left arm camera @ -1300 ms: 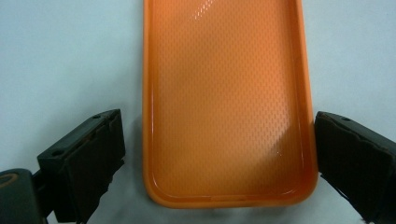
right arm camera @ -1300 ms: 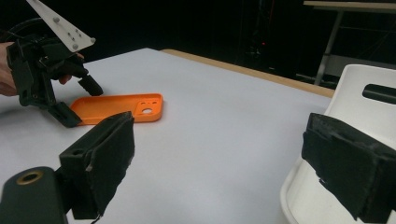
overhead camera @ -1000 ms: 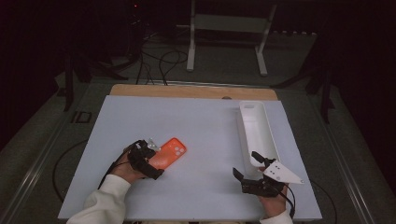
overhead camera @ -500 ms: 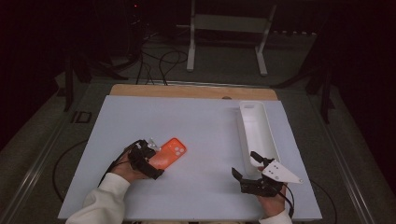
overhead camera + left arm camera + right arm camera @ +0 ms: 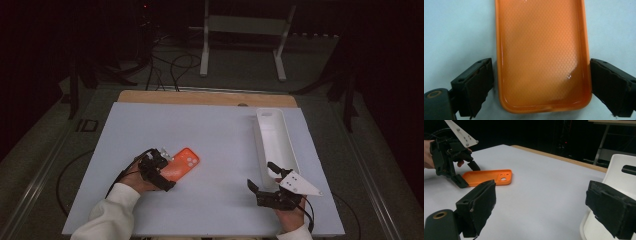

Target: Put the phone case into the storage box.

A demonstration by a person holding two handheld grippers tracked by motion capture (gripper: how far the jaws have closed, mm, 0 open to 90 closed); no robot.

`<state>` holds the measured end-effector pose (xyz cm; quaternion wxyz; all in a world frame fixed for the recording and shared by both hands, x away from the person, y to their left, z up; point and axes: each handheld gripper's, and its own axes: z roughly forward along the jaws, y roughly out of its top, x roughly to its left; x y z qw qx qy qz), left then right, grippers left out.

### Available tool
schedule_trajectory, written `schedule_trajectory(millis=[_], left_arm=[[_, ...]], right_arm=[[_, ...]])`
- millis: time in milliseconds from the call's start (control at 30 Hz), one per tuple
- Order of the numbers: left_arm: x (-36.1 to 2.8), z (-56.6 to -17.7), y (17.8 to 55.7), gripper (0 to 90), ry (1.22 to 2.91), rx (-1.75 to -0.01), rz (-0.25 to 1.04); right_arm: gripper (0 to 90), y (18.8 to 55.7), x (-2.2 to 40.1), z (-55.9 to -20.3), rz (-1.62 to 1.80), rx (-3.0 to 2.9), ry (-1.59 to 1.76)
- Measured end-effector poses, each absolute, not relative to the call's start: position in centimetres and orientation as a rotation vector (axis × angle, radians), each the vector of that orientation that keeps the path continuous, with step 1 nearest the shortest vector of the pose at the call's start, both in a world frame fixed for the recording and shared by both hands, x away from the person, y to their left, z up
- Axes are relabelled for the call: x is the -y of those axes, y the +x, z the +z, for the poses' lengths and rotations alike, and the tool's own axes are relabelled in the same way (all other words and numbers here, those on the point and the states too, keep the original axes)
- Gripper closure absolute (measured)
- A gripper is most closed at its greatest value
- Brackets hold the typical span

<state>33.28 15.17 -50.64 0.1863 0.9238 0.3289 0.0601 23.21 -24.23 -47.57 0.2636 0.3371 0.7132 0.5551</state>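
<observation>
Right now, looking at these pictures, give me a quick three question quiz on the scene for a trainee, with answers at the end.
1. True or false: the left gripper has its jaws shut tight on the orange phone case.
2. Which way does the case lie? A: hollow side up, B: hollow side down, C: standing on edge.
3. Fill in: the right gripper hovers open beside the near end of the white ____.

Key
1. False: in the left gripper view the jaws stand either side of the case's end, with a gap showing on the left.
2. A: the raised rim and inner texture face up.
3. Tray.
</observation>
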Motion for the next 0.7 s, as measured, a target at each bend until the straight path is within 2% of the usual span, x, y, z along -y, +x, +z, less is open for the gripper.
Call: schedule_trajectory(millis=[167,700], left_arm=[[-15.00,-50.43,33.22,14.3,2.613,-0.920,0.166],[-15.09,-50.38,33.00,15.6,2.597,-0.915,0.181]], right_arm=[[9.3,23.22,24.26,-47.57,1.502,-1.927,0.913],[9.4,23.19,24.35,-47.53,1.496,-1.926,0.915]])
